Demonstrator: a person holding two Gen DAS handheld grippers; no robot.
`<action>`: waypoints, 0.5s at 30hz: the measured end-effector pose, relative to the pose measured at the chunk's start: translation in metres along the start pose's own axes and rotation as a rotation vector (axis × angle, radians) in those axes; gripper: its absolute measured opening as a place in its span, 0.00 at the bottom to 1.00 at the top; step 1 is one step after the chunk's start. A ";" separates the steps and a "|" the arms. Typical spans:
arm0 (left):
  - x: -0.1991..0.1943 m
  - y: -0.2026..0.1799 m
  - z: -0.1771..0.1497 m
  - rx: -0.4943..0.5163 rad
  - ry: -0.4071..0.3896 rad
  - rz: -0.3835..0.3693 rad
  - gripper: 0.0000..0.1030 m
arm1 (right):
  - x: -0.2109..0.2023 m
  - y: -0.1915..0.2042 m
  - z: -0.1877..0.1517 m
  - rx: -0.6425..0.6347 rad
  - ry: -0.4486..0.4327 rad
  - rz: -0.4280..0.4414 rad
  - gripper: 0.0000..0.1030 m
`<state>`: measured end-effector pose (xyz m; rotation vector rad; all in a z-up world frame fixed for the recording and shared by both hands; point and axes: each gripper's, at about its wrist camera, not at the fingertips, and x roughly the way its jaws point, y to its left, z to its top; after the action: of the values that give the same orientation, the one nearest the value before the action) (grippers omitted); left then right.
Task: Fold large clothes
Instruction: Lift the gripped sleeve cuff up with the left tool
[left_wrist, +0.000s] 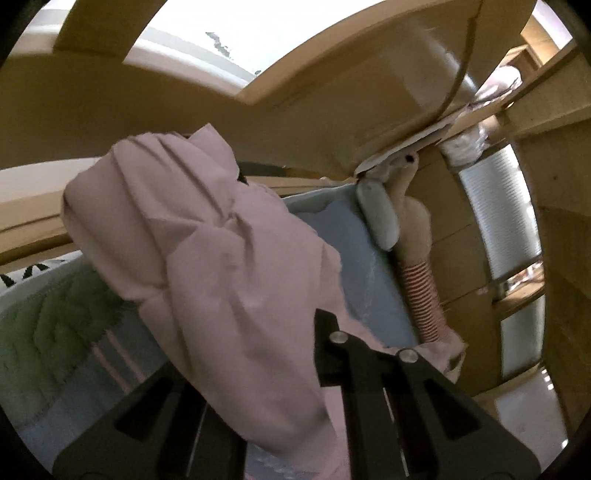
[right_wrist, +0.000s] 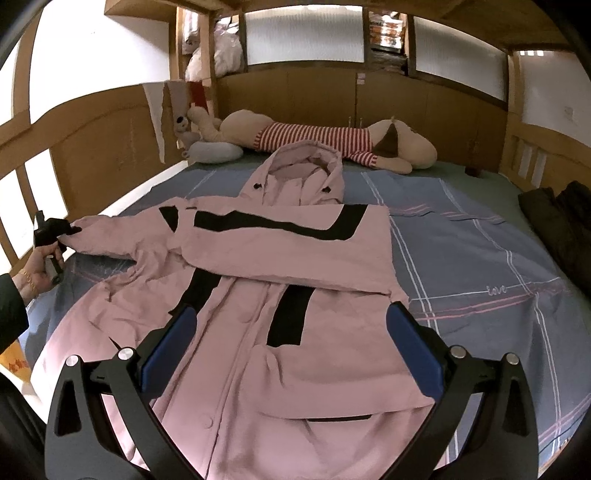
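Note:
A pink hooded jacket (right_wrist: 280, 236) with black stripes lies face up on the blue checked bedsheet (right_wrist: 480, 258), one sleeve folded across its chest. At the far left, my left gripper (right_wrist: 70, 230) is shut on the cuff of the other sleeve (right_wrist: 107, 236) and holds it just off the bed. In the left wrist view that pink sleeve (left_wrist: 221, 258) hangs bunched over my left gripper (left_wrist: 327, 332) and hides one finger. My right gripper (right_wrist: 291, 312) hovers open above the jacket's lower front, its blue pads wide apart and holding nothing.
A long plush dog (right_wrist: 325, 140) in a striped shirt and a grey pillow (right_wrist: 214, 151) lie along the headboard. A dark garment (right_wrist: 554, 221) sits at the bed's right edge. Wooden bed rails (right_wrist: 92, 140) enclose the bed. A hand (right_wrist: 37, 266) grips the left tool.

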<state>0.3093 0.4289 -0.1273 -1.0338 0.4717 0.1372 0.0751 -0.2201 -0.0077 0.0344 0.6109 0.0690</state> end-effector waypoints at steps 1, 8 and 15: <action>-0.004 -0.007 0.001 0.002 -0.006 -0.013 0.03 | -0.001 -0.002 0.001 0.006 -0.004 0.001 0.99; -0.042 -0.072 -0.002 0.110 -0.044 -0.069 0.03 | -0.012 -0.016 0.004 0.057 -0.036 0.018 0.99; -0.067 -0.164 -0.042 0.253 -0.086 -0.097 0.03 | -0.018 -0.028 0.005 0.112 -0.040 0.053 0.99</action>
<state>0.2902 0.3161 0.0142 -0.7978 0.3503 0.0342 0.0652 -0.2498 0.0055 0.1604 0.5736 0.0851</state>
